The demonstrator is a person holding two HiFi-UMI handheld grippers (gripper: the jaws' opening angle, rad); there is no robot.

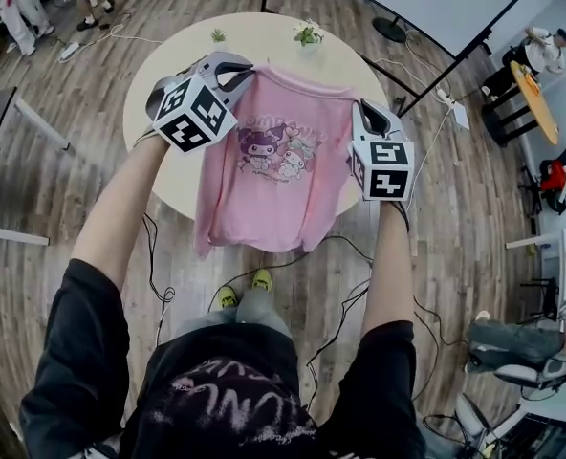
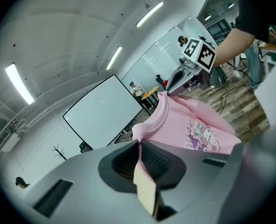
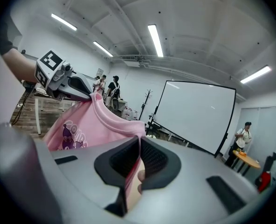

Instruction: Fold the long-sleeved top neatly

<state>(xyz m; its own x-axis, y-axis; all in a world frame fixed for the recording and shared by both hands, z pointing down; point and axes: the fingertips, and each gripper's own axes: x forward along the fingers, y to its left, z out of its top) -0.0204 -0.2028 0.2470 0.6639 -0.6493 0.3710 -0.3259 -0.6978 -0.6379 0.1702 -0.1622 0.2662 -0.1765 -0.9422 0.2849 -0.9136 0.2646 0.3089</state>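
Round counter (image 1: pixel 159 103) is sitting below, prob. for the lay-down. Pink top (image 1: pixel 273 180) is hanging in air over its near edge, print facing the person, so the body is dropping flat. L tongs (image 2: pixel 139 143) & R tongs (image 3: pixel 138 141) are each pinching a shoulder, keeping the width taut.

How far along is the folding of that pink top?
Barely started. Done: the pink top is picked up, with no fold visible. In hand: the left gripper and the right gripper each pinch a shoulder, spreading it in the air by the round table. Left: laying it flat, every fold.
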